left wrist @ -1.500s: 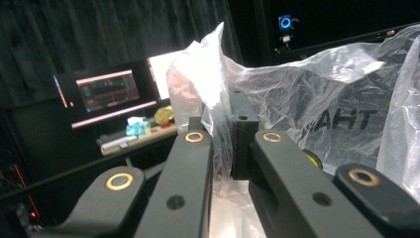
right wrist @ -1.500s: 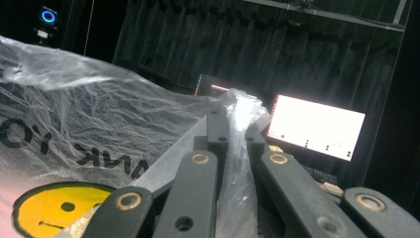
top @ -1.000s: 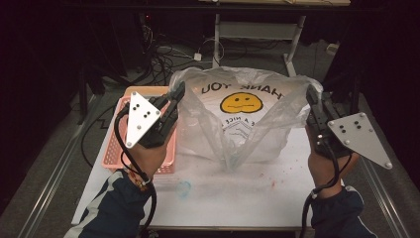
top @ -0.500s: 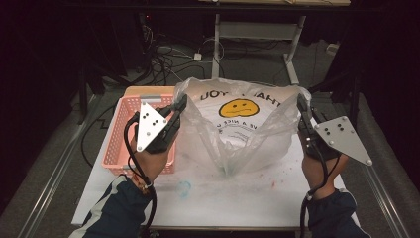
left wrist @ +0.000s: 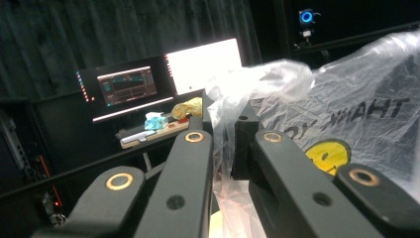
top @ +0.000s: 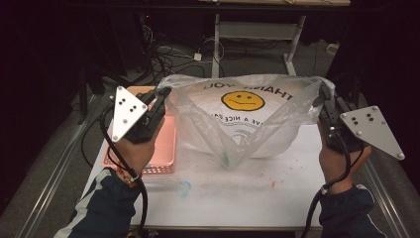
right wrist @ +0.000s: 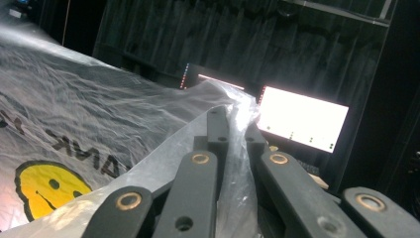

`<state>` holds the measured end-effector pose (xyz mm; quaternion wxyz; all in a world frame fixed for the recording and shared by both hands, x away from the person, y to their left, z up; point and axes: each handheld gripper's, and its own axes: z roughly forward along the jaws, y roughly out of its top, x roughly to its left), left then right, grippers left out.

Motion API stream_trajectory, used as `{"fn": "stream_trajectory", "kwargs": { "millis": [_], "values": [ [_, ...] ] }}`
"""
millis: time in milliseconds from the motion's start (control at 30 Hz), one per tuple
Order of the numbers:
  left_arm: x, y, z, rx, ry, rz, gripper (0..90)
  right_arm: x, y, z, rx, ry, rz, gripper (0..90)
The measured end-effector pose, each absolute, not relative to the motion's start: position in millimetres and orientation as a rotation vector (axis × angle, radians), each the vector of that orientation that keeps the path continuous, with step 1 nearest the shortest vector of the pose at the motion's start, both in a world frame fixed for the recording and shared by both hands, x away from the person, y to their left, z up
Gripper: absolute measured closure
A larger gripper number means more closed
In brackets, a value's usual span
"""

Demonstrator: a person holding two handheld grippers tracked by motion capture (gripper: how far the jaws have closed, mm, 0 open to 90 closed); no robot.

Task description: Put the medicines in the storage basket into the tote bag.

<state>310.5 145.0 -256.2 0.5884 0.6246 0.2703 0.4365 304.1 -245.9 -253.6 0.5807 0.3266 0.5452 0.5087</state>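
The left gripper [top: 163, 95] has its jaws drawn close together, pinching a bunched corner of the plastic bag [top: 247, 119] between them; in the left gripper view the gripper [left wrist: 227, 124] shows crumpled film squeezed into the narrow gap and spilling out above the tips. The right gripper [top: 324, 96] does the same at the opposite corner, and in the right gripper view [right wrist: 233, 121] a fold of clear film runs down between its nearly closed jaws. The bag hangs stretched between the two grippers above the middle of the table, its yellow smiley face [top: 242, 100] and dark lettering turned toward the far side and reading upside down from the high view. Its lower part sags to a point that seems to touch the tabletop, though the film is too clear to be sure.

The table [top: 237, 198] is white, marked with faint red and teal smudges near its front. Around it the room is dark, with black curtains, cables on the floor [top: 168, 59] behind the table and a metal frame [top: 257, 29] farther back.

A pink basket [top: 163, 148] sits on the table's left side, just beside the bag and partly under the left hand [top: 136, 148]. The right hand [top: 339, 163] holds its gripper at the table's right edge. Lit monitors [left wrist: 203, 64] glow behind the left gripper, and another bright screen [right wrist: 302, 119] stands beyond the right one.
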Motion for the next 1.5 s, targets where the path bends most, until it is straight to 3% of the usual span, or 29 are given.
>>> {"fn": "stream_trajectory", "kwargs": {
  "millis": [267, 433, 633, 867, 1067, 1100, 1333, 1500],
  "values": [
    [322, 138, -292, 1.549, 0.665, 0.981, 86.3, 313, -239, -283, 0.782, 1.377, 1.166, 90.0],
    [325, 139, -316, 1.627, 0.630, 0.917, 74.8, 318, -233, -305, 0.778, 1.454, 1.142, 90.0],
    [320, 140, -341, 1.716, 0.591, 0.928, 51.8, 319, -228, -327, 0.759, 1.543, 1.098, 90.0],
    [307, 151, -343, 1.735, 0.540, 0.928, 50.0, 314, -237, -333, 0.757, 1.571, 1.110, 89.1],
    [297, 160, -335, 1.728, 0.528, 0.931, 33.4, 308, -248, -322, 0.757, 1.547, 1.164, 70.9],
    [296, 162, -333, 1.730, 0.524, 0.927, 27.0, 306, -249, -321, 0.755, 1.542, 1.174, 67.9],
    [285, 176, -325, 1.762, 0.514, 0.885, 26.1, 298, -249, -313, 0.722, 1.574, 1.184, 58.1],
    [279, 175, -340, 1.891, 0.464, 0.850, 20.6, 296, -248, -318, 0.704, 1.627, 1.180, 51.5]
  ]
}}
